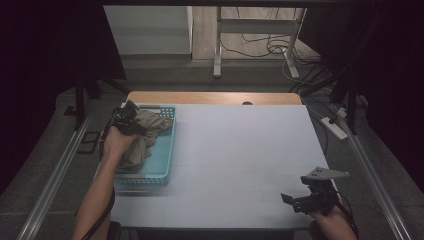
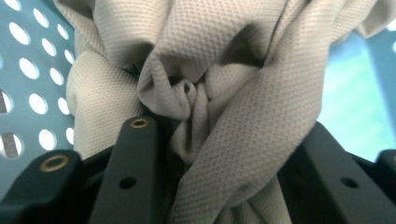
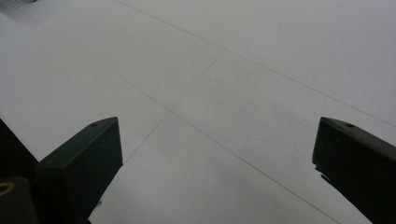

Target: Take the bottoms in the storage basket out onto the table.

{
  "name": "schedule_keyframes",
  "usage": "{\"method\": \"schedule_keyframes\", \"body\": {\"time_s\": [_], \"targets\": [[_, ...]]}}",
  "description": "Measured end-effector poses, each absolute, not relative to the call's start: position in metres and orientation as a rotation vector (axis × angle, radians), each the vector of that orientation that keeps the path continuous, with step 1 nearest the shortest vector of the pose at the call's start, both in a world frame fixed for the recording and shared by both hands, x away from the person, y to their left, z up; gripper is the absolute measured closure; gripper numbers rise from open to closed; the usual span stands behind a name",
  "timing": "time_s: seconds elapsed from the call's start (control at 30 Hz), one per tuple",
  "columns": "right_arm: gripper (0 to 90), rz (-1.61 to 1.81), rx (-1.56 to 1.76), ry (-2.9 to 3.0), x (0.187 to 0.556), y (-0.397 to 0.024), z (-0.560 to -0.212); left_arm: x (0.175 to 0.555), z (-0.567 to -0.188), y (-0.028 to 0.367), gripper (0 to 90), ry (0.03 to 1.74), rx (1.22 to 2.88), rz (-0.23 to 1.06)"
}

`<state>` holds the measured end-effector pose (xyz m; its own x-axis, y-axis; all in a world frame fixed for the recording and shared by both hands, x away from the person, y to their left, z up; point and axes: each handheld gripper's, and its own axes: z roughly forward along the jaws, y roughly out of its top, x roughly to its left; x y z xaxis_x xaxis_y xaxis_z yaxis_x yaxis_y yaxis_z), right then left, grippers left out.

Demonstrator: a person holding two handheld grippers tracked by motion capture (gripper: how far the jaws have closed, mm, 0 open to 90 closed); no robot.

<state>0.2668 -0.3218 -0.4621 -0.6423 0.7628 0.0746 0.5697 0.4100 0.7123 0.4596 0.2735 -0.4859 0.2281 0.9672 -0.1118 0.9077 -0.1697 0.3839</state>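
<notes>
A crumpled beige cloth (image 1: pixel 150 134) lies in a light blue perforated basket (image 1: pixel 169 150) at the table's left side. My left gripper (image 1: pixel 136 126) reaches into the basket from the near left, held by a bare hand. In the left gripper view the cloth (image 2: pixel 210 88) is bunched into a tight fold between the two black jaws of that gripper (image 2: pixel 229 135), which pinch it; the basket's holed wall (image 2: pixel 28 70) shows behind. My right gripper (image 1: pixel 291 199) rests low at the table's near right corner. Its jaws stand wide apart over bare white tabletop, nothing between them (image 3: pixel 215 135).
The white table (image 1: pixel 240 150) has a wooden strip along its far edge. Metal rails run down both sides. Beyond the table stand a desk frame (image 1: pixel 255 40) and loose cables on the floor, with a power strip (image 1: pixel 334 127) at the right.
</notes>
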Motion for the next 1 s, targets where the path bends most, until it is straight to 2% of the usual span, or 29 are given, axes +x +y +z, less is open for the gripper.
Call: {"method": "schedule_keyframes", "body": {"time_s": [0.3,1.0], "targets": [[1.9,1.061,1.164,2.407,0.267,-0.322,-0.462,0.451,-0.467,0.277,66.0,1.608,2.069,0.191],[1.9,1.061,1.166,2.408,0.267,-0.322,-0.462,0.432,-0.397,0.27,65.9,1.373,1.988,0.24]]}}
